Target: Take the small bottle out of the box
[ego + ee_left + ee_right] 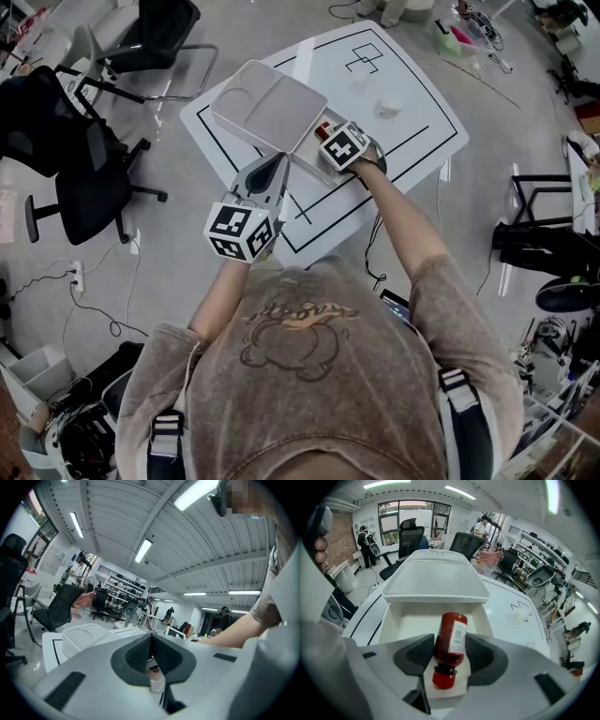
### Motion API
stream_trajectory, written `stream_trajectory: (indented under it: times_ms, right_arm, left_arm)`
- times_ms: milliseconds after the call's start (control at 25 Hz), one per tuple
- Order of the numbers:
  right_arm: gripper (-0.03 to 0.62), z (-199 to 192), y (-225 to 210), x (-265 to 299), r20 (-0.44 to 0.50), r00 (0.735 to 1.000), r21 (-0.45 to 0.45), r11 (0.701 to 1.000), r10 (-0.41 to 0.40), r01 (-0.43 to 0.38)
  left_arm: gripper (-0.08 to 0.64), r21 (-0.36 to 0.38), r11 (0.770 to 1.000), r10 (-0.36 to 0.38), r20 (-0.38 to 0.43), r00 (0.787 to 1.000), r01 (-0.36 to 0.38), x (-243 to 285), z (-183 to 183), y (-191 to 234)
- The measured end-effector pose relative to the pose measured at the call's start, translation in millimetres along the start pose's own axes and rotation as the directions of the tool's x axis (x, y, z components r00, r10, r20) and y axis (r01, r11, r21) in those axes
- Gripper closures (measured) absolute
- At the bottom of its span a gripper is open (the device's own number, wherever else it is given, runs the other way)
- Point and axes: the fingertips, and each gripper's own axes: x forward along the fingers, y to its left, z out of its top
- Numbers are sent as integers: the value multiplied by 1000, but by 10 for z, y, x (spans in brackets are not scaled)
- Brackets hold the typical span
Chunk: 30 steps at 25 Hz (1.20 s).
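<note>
The small bottle (451, 637) lies on its side in the open box (391, 618), cap toward the right tongs (449, 654) and long axis along their reach. Their pads, partly spread, bear on both flanks. The left tongs (151, 644) are closed, empty and farther off.

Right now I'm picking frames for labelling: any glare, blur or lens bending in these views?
Head view: sharp, evenly lit, glare streaks on the white table. Left gripper view: strong fisheye bending, ceiling lamps blown out. Right gripper view: fisheye, dark corners, red bottle in crisp focus.
</note>
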Motion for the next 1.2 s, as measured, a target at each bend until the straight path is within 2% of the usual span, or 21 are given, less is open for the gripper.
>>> stream_trajectory:
  times_ms: [280, 520, 680, 880, 1080, 1200]
  right_arm:
    - [379, 139, -110, -245, 116, 990, -12, 996, -84, 86]
    - [380, 318, -236, -612, 247, 955, 26, 986, -163, 162]
    - [380, 403, -323, -958, 347, 913, 75, 976, -217, 203]
    - [380, 422, -436, -1394, 457, 845, 168, 960, -278, 224]
    - [380, 350, -542, -1857, 553, 765, 277, 939, -330, 205]
    - [380, 242, -556, -2096, 589, 729, 338, 926, -348, 169]
  left_arm:
    - [552, 8, 1000, -19, -7, 1000, 19, 7, -42, -130]
    - [552, 16, 999, -39, -19, 999, 39, -11, -81, -219]
    - [552, 22, 998, -52, -26, 998, 53, -2, -95, -296]
    - [552, 29, 997, -77, -30, 997, 78, 44, -97, -389]
    - [552, 38, 994, -98, -34, 995, 99, 80, -104, -470]
    - [552, 41, 993, -106, -37, 994, 107, 94, -115, -509]
